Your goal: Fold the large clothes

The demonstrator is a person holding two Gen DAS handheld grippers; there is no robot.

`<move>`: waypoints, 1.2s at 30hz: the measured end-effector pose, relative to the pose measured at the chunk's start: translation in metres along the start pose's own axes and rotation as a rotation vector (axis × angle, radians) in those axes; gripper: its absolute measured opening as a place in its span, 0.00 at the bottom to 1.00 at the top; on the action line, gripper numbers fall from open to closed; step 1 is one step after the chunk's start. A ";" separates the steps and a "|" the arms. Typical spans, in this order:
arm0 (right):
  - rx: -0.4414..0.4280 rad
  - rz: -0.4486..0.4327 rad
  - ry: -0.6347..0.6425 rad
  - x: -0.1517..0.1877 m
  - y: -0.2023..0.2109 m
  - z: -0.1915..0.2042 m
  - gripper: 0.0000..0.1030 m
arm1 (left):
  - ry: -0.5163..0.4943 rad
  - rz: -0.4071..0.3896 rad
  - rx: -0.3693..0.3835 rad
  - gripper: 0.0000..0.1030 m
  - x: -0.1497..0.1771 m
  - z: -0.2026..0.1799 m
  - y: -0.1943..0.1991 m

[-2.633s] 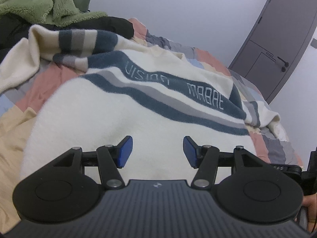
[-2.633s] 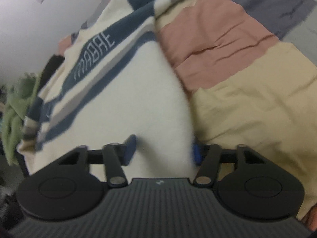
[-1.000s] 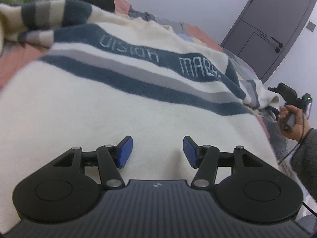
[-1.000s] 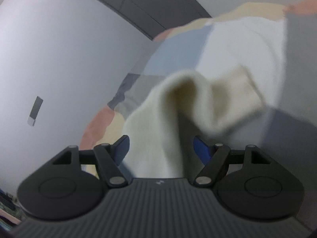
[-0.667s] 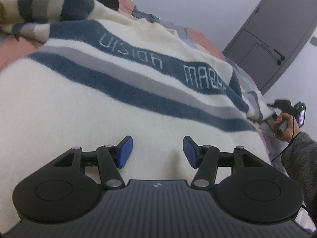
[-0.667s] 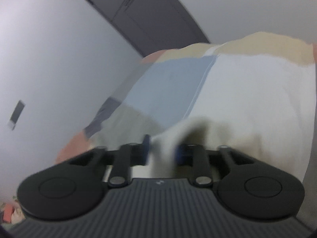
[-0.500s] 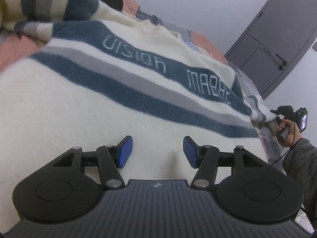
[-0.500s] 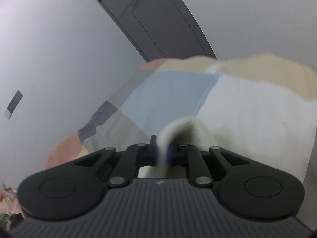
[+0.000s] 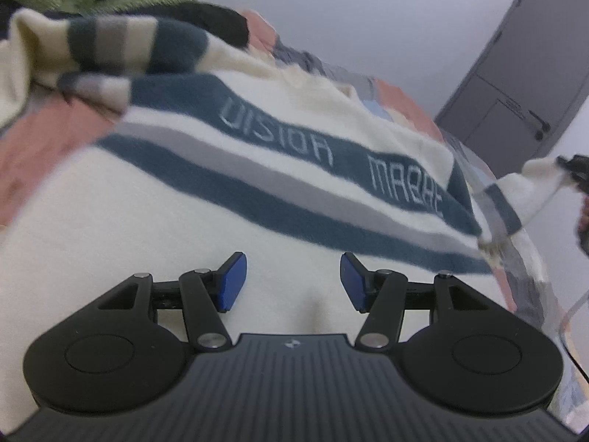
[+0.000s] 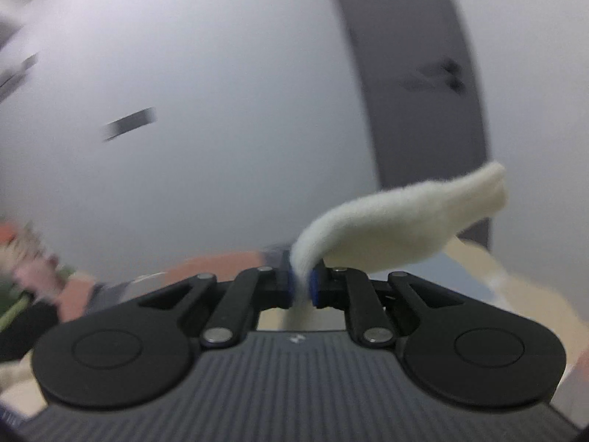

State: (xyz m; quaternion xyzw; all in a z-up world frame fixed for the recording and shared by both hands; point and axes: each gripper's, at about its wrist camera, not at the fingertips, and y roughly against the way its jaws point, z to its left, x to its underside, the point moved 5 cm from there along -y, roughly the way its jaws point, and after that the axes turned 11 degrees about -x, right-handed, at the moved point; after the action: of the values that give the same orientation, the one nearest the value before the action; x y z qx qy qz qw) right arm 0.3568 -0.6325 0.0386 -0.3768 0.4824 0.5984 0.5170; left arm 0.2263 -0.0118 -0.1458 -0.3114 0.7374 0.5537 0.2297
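Left wrist view: the cream striped sweater (image 9: pixel 257 184) lies spread across the frame's middle on the patchwork bed (image 9: pixel 33 136), no fold made yet. The left gripper (image 9: pixel 291 283) hovers over it, jaws apart, empty. The right gripper (image 10: pixel 302 287) pinches its sleeve cuff (image 10: pixel 405 228) raised.

Both grippers, left (image 9: pixel 291 283) & right (image 10: pixel 302 284), were black w/ ribbed housings, round side discs, silver pivot screws; fingers (image 9: pixel 232 281) had blue pads.
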 end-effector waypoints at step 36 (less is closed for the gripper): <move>-0.520 0.530 0.562 0.268 0.160 0.347 0.66 | 0.054 -0.118 0.214 0.60 -0.019 0.031 0.062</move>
State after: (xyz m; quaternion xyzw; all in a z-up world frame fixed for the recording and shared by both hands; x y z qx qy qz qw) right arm 0.1679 -0.2282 -0.0987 -0.5050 0.5175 0.6856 0.0841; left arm 0.1949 0.0334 -0.0994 -0.3429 0.7786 0.4487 0.2737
